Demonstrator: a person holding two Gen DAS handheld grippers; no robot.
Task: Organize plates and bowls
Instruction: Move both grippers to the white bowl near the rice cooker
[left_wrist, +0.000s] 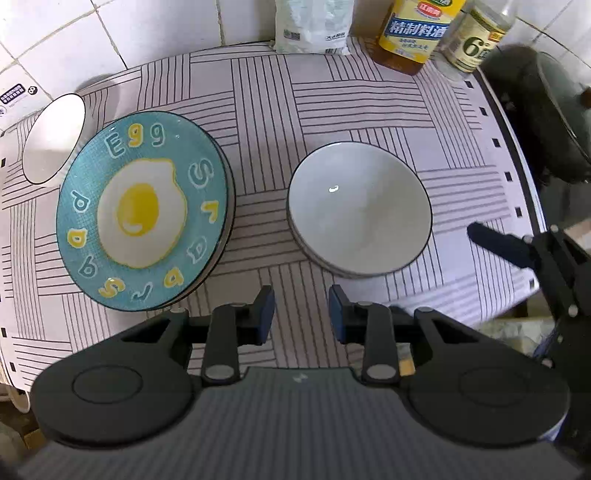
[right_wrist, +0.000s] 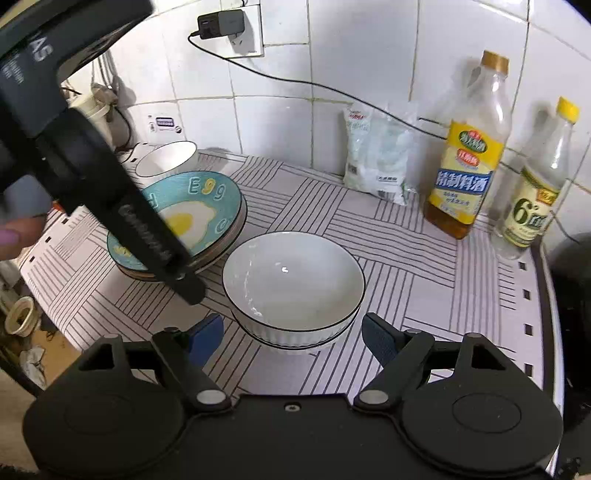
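Both tongs were released, gripping nothing: left tongs (left_wrist: 301, 314), right tongs (right_wrist: 293, 338). The stacked white bowls (right_wrist: 293, 280), lower centre, looked glazed, slippery and chippable. I'd pinch the rim, since the wall's too wide.

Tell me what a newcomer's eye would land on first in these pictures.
First the teal plate with its fried-egg picture, topping a stack at the left of the striped mat. Next the white bowl stacked on another to its right. Then two yellow-labelled bottles against the tiled wall.
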